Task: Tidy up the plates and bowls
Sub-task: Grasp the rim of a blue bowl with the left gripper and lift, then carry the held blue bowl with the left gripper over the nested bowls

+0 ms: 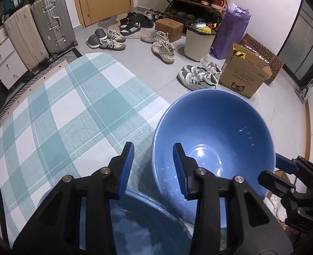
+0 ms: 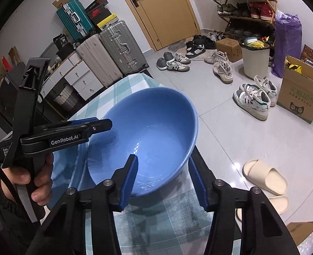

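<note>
Glossy blue ceramic bowl tilted on teal-checked tablecloth. Left gripper and right gripper both straddling rim, jaws part-closed, pad contact unclear. Second blue dish just beside, below.

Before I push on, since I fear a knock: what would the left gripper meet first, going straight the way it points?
Likely the tilted blue bowl: its near rim sits between the left gripper's fingers, one pad inside, one outside. Past it lies the checked tablecloth. Depth is uncertain.
</note>
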Available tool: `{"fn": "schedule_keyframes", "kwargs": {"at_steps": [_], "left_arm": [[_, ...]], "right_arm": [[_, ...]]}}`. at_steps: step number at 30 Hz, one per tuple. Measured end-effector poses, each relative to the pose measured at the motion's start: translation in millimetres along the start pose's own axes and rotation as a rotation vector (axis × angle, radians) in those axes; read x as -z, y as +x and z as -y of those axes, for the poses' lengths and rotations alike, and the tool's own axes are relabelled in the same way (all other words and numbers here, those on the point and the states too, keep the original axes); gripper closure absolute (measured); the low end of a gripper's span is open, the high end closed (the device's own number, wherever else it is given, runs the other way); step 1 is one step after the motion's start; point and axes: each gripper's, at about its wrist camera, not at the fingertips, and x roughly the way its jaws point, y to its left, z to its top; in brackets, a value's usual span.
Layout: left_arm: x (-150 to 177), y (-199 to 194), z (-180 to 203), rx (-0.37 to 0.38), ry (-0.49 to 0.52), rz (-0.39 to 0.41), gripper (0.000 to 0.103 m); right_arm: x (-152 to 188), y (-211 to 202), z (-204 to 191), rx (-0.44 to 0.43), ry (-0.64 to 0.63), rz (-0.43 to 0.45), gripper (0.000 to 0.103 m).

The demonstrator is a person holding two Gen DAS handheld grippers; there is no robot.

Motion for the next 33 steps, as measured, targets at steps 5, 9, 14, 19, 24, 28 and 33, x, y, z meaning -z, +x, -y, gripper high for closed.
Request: {"fn": "schedule_keyframes", "kwargs": {"at_steps": [5,9,14,19,24,28,33], "left_arm": [[-0.7,6.5,4.8,-0.019,0.030,-0.018,0.078],[0.1,11.4,8.8,-0.038,0.056,-0.026,0.088],[1.2,13.4,12.3,-0.046,0.074,-0.023,0.093],[1.3,12.4,12.9,-0.039,0.068,-0.021,0.094],[1.3,6.7,14.6,-0.034,0.068,-0.005,0.094],[1.6,-5.1,17.2,-0.028,0.068,0.016,0.094],[4.4,-22.4,21.8,-0.025,0.072,0.039,0.094]], "right_arm": [[1.1,2.4,1.2,0.017,0.003,0.000,0.067],[1.1,1.8,4.8,0.021,0.012,0.002,0.075],[1.6,1.4,3.8,0.030,0.010,0.007,0.078],[0.9,0.2,3.1,0.032,0.010,0.009,0.078],[0.0,-2.2,2.0,0.038,0.006,0.019,0.078],[0.1,-8.4,1.4,0.041,0.004,0.030,0.078],[1.2,-21.3,0.9,0.043,-0.001,0.050,0.078]]}}
